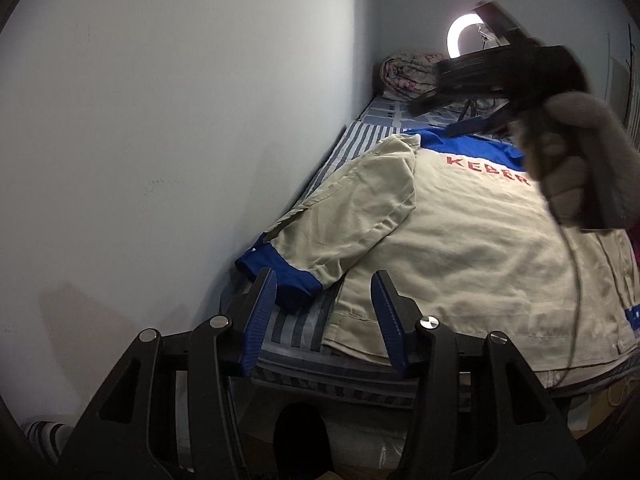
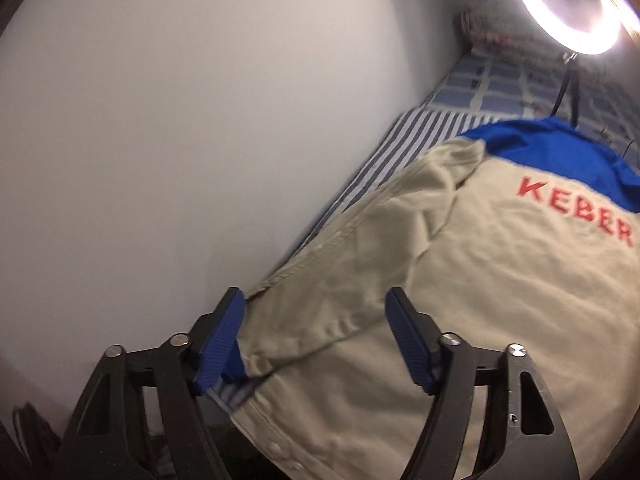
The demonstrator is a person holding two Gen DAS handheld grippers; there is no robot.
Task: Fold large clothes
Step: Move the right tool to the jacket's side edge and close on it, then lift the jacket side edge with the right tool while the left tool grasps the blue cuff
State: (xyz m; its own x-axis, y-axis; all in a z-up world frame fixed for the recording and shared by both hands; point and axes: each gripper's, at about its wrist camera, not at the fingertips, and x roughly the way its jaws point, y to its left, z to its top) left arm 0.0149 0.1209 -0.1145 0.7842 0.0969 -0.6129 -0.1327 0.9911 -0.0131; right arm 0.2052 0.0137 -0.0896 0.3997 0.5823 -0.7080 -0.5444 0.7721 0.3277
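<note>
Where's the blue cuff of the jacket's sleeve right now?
In the left wrist view the blue cuff lies on the striped sheet at the wall side, just ahead of the left gripper.

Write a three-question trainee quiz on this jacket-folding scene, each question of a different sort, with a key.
1. True or false: the beige jacket lies with its lettered back facing up.
2. Multiple choice: the sleeve on the wall side is A) folded across the jacket's back, B) lying beside the body on the striped bedsheet, C) hanging off the bed.
3. Fill in: the cuff at the end of that sleeve is coloured ____.

Key:
1. True; red letters show below the blue yoke.
2. B.
3. Blue. Neither the left gripper nor the right gripper holds any cloth; the fingers of both stand apart.
</note>
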